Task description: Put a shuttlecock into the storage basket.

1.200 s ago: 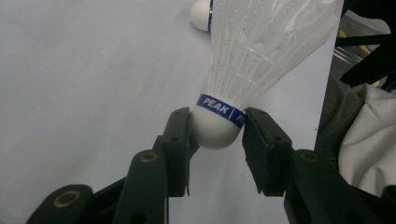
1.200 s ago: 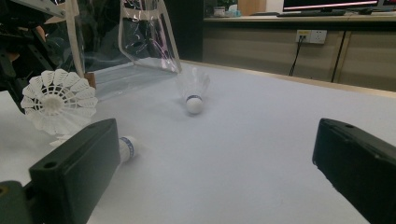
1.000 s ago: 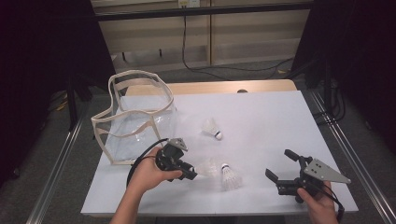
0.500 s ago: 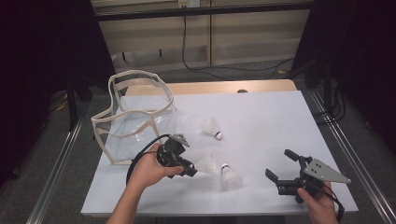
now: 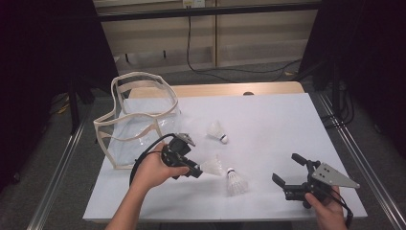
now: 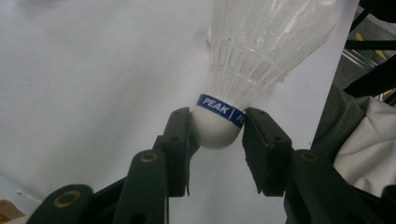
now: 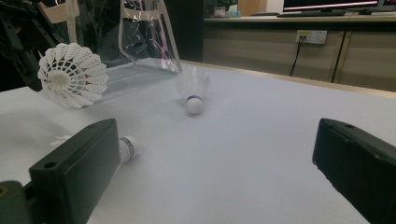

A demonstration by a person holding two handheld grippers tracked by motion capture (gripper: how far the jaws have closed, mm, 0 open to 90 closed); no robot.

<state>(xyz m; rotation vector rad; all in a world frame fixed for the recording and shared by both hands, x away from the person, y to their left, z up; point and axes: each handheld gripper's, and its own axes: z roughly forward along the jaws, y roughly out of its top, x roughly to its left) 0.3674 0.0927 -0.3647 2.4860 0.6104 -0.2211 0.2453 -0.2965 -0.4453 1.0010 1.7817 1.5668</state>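
Your left hand-held gripper (image 5: pixel 197 171) holds a shuttlecock (image 6: pixel 252 60) by its round white cork base, with both black pads pressing on the sides of the cork just below the blue band. You hold it a little above the counter (image 5: pixel 268 120), near the front edge and left of the middle. In my judgement you are in the carrying step: the shuttlecock is picked up and not yet inside the clear bag (image 5: pixel 141 120), which stands at the left edge of the counter.

The next move probably asks you to lift the shuttlecock over the bag's rim and open the jaws only when it is above the opening. The bag walls are soft transparent plastic with beige fabric trim, so the rim may bend if you touch it.

Your right hand-held gripper (image 5: pixel 292 173) stands wide and empty near the front right corner. Two more shuttlecocks lie on the white counter: one (image 5: pixel 235 181) close to the front edge, one (image 5: pixel 216 130) nearer the middle. Their feather skirts are light, cone-shaped and ribbed; the cork is smooth and rounded.
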